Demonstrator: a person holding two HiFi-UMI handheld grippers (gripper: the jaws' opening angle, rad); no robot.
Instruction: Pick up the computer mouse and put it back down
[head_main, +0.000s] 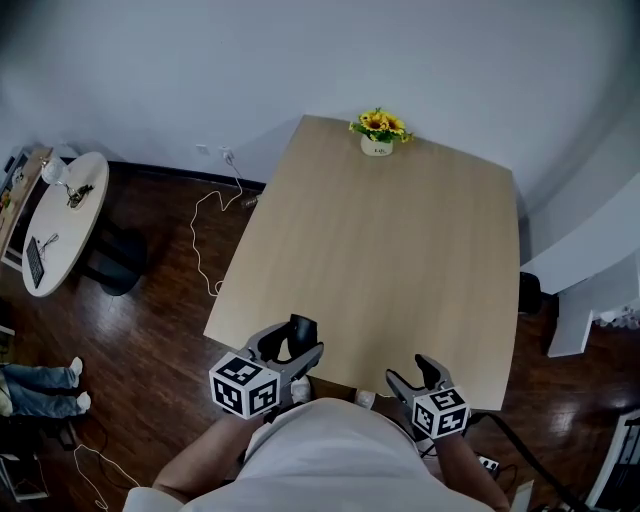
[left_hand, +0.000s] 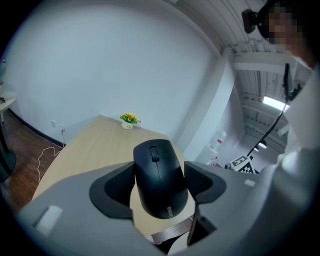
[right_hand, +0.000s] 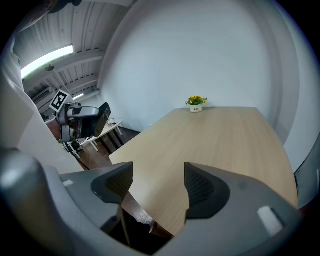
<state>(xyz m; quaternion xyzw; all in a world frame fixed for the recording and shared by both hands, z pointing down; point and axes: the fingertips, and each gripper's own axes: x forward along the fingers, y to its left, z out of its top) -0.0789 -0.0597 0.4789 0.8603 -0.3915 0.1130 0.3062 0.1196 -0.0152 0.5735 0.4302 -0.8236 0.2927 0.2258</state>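
The left tool (left_hand: 159, 181) is closed on a black, rounded plastic computer mouse (left_hand: 159, 175). Its two dark ribbed pads press the mouse's sides, and the scroll wheel points away from the tool's camera. In the head view the left tool (head_main: 296, 345) holds the mouse (head_main: 302, 328) in the air over the near left corner of the pale rectangular wooden desk (head_main: 380, 250), off its surface. The right tool (right_hand: 157, 182) has its jaws apart with nothing between them. In the head view this tool (head_main: 415, 372) hangs at the desk's near edge. A small white pot of yellow flowers (head_main: 377, 146) stands at the far edge of the desk.
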